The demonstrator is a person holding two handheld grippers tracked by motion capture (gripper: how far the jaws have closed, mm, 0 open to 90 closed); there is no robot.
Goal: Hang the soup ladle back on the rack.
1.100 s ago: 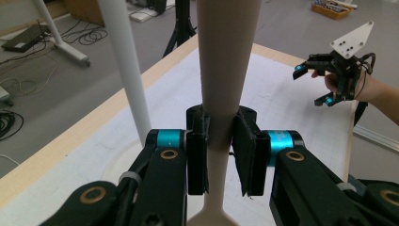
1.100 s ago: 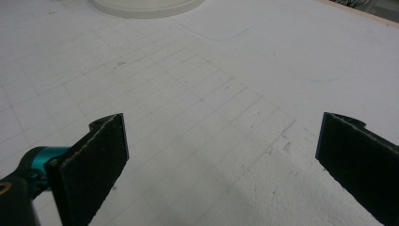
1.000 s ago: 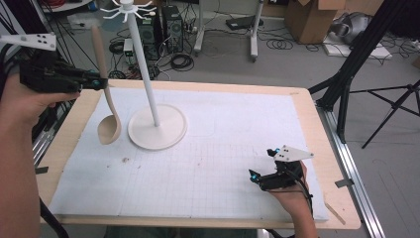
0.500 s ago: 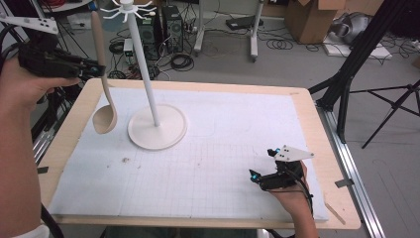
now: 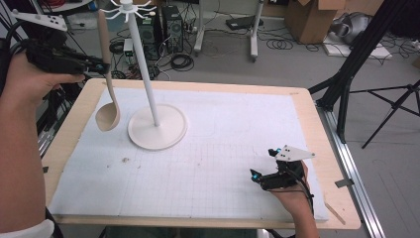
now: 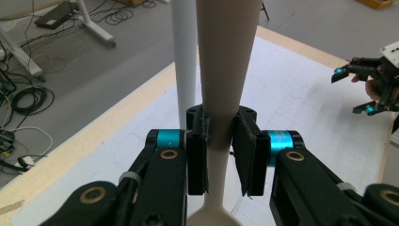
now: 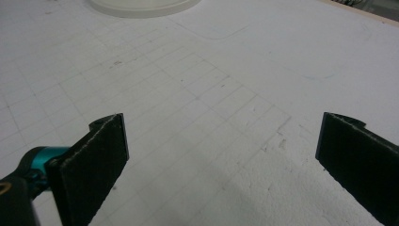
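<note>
Your left gripper is clamped on the handle of the wooden spoon, which hangs bowl-down above the table's left edge, just beside the white hook stand. Judge the spoon as light, rigid and smooth; grip the narrow handle section, as now, to limit swing. Your right gripper rests low over the white mat, jaws spread wide, holding nothing.

A stand is sitting on the left part of the mat, which is lying on the table. Left of the stand's pole, a ladle is hanging upright in the left gripper, bowl lowermost, above the mat's left edge. The right gripper is resting on the mat's near right part, well apart from the stand.
</note>
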